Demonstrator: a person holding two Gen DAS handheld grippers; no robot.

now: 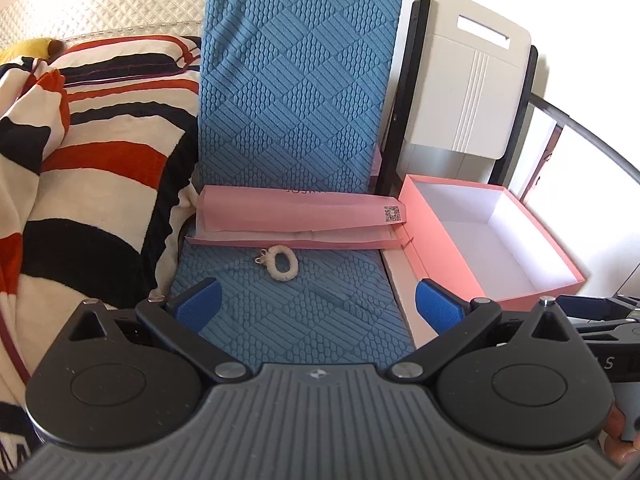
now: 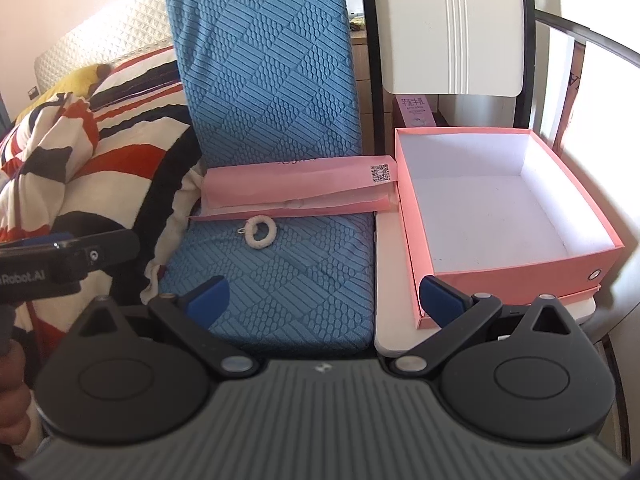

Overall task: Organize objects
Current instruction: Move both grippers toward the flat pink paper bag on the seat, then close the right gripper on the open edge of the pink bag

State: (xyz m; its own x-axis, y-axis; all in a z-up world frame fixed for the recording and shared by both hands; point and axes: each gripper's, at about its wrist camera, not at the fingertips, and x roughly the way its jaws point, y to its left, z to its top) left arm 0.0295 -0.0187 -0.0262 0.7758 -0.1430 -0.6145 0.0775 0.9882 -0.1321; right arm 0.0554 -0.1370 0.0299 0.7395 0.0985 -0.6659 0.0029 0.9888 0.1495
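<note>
A fluffy white hair tie point(image 1: 280, 263) with a small metal clasp lies on the blue chair seat point(image 1: 288, 312), just in front of a folded pink paper bag point(image 1: 300, 216). It also shows in the right wrist view point(image 2: 260, 231), as does the bag point(image 2: 298, 188). An open pink box point(image 1: 492, 236) with a white inside sits to the right on a white stool; the right wrist view shows the box point(image 2: 504, 216) holding nothing. My left gripper point(image 1: 318, 306) is open and empty, low over the seat's front. My right gripper point(image 2: 322, 300) is open and empty, near the box's front left corner.
A striped red, black and white blanket point(image 1: 80, 168) is heaped left of the chair. The blue chair back point(image 1: 296, 80) rises behind the bag. A white folding chair back point(image 1: 468, 80) stands behind the box. The left gripper's body point(image 2: 60, 260) shows at the right wrist view's left edge.
</note>
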